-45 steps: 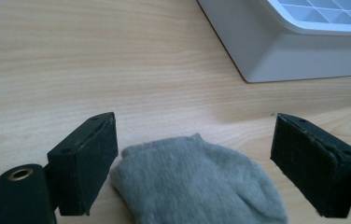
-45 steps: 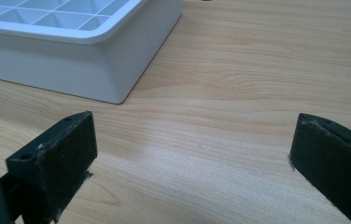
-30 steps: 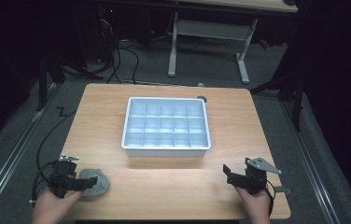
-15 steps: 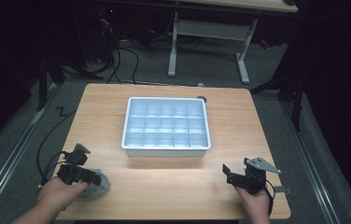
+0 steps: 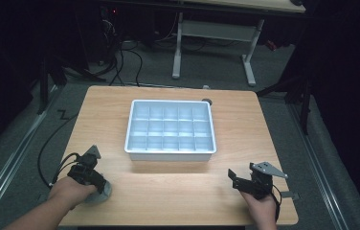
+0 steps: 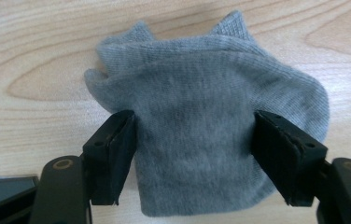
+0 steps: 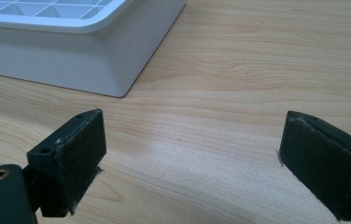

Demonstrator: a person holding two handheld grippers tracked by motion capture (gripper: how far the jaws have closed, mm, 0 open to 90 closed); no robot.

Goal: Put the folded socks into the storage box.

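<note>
Where the light falls, a pale wooden table (image 5: 245, 143) with visible grain fills the middle of the high view, while the room around it is dark: grey carpeted floor (image 5: 283, 67), black cables (image 5: 120, 52) trailing at the upper left, and the white legs of another desk (image 5: 211, 33) across the top of the frame. A white compartment tray (image 5: 171, 128) sits at the table's centre, its grid of cells looking empty. At the lower left of the high view the left gripper (image 5: 96, 184) is held low over a crumpled grey sock (image 6: 206, 126) lying near the table's front left corner; in the left gripper view its jaws stand apart on either side of the sock, close to the fabric's edges, though whether the pads press it I cannot tell. At the lower right of the high view the right gripper (image 5: 233, 178) hovers near the front edge, a grey three-cornered plate on top; in the right gripper view its jaws are wide apart over bare wood, with the tray's near corner at the upper left of that frame.
</note>
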